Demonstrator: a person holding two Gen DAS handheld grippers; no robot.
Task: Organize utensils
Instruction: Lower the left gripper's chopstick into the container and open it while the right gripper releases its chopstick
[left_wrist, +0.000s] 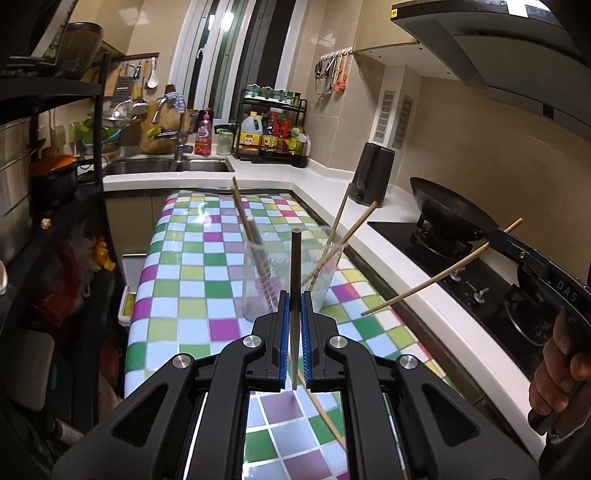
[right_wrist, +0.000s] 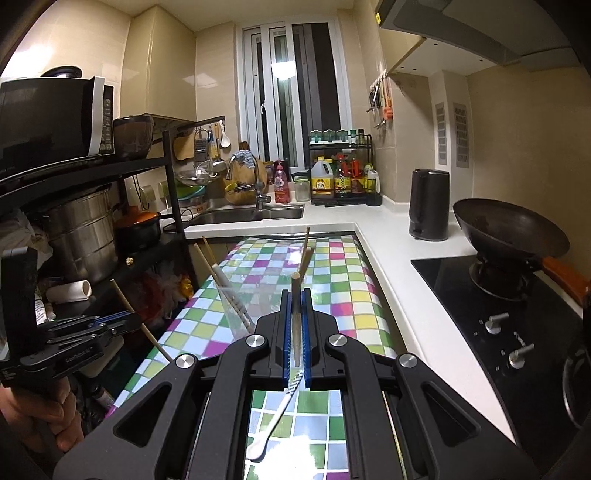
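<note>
The glass cup's (left_wrist: 258, 273) base sits hidden behind the left gripper (left_wrist: 295, 317).

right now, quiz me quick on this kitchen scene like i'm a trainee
1. True or false: the left gripper and the right gripper are each shut on a chopstick.
2. The glass stands on: A the stove, B the checked cloth, C the sink.
3. Fill in: on the burner sits a ____.

Key: 1 true; 2 B; 3 wok.
</note>
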